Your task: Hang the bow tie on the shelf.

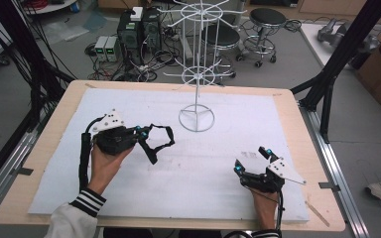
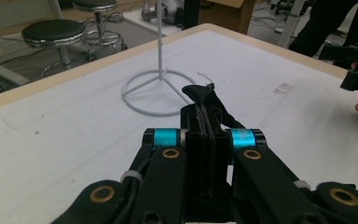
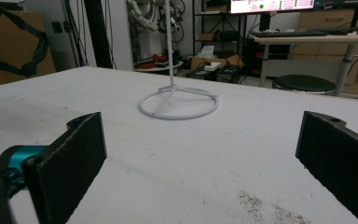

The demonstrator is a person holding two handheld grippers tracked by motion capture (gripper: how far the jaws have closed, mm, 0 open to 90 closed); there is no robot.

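Left tongs (image 1: pixel 144 132) pinch a black strap loop (image 1: pixel 159 141) held above the table (image 1: pixel 287 129), left of the white wire rack (image 1: pixel 197 74). Right tongs (image 1: pixel 252 159) stand spread, empty. The strap looks light and limp; best gripped on its flat band.

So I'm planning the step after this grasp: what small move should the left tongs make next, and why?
Probably carry the black strap toward the white rack: the left tongs are shut on it, and the rack's arms look bare. The right tongs wait open.

Black strap (image 1: pixel 159 140), looped and bent, clamped at one end in left gripper (image 1: pixel 140 133), left of white wire rack (image 1: pixel 197 74).
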